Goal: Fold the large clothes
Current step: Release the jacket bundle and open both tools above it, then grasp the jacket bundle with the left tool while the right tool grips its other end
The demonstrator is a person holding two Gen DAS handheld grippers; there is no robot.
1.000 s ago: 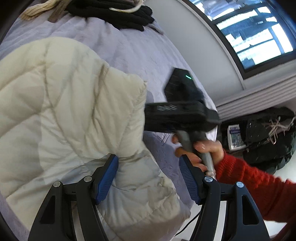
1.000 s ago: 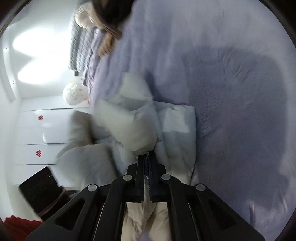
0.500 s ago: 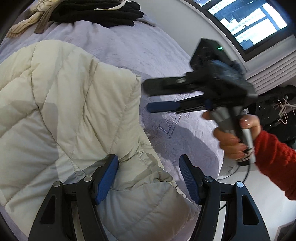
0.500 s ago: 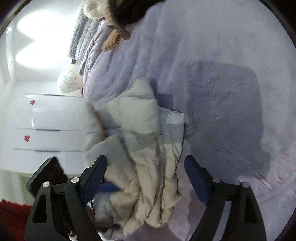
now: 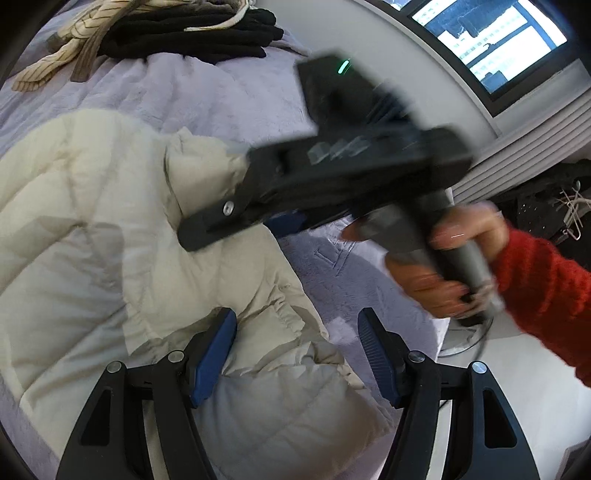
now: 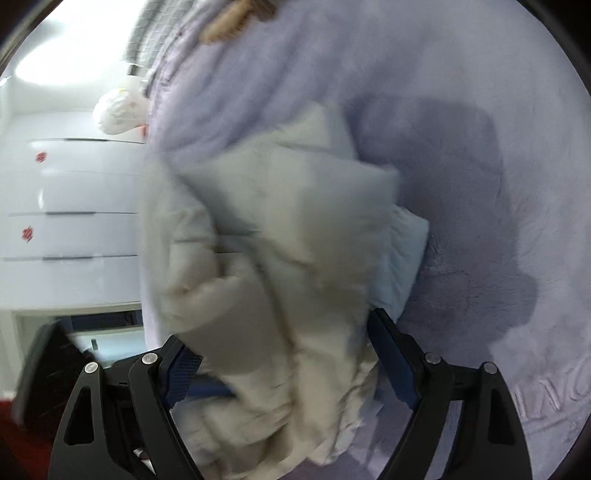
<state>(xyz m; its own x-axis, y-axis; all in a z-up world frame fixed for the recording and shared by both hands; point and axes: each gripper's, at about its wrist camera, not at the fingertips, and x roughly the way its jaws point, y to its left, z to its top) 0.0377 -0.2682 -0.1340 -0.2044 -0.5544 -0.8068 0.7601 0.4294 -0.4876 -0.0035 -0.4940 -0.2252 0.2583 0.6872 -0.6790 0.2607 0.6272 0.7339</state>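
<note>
A cream quilted puffer jacket (image 5: 92, 236) lies bunched on a lilac fleece bedspread (image 5: 207, 96). My left gripper (image 5: 295, 354) hangs just over the jacket's near hem, jaws open, blue pads apart and pressing nothing. My right gripper (image 5: 221, 195), held by a hand (image 5: 436, 288) in a red sleeve, crosses the left wrist view blurred, above the jacket's folded edge. In the right wrist view the right gripper (image 6: 288, 362) stands open wide over the heaped jacket (image 6: 280, 236), whose fabric bulges up between the pads without being pinched.
Black clothes (image 5: 192, 33) and a striped beige garment (image 5: 62, 48) lie at the far end of the bed. A window (image 5: 491, 44) is at the upper right, dark bags (image 5: 546, 206) on the floor by it. White drawers (image 6: 70, 214) stand beside the bed.
The right gripper, shut on a jacket fold a second ago, has opened, let it go and lifted. The jacket has slumped into a heap. The left gripper has drifted slightly, still open.
</note>
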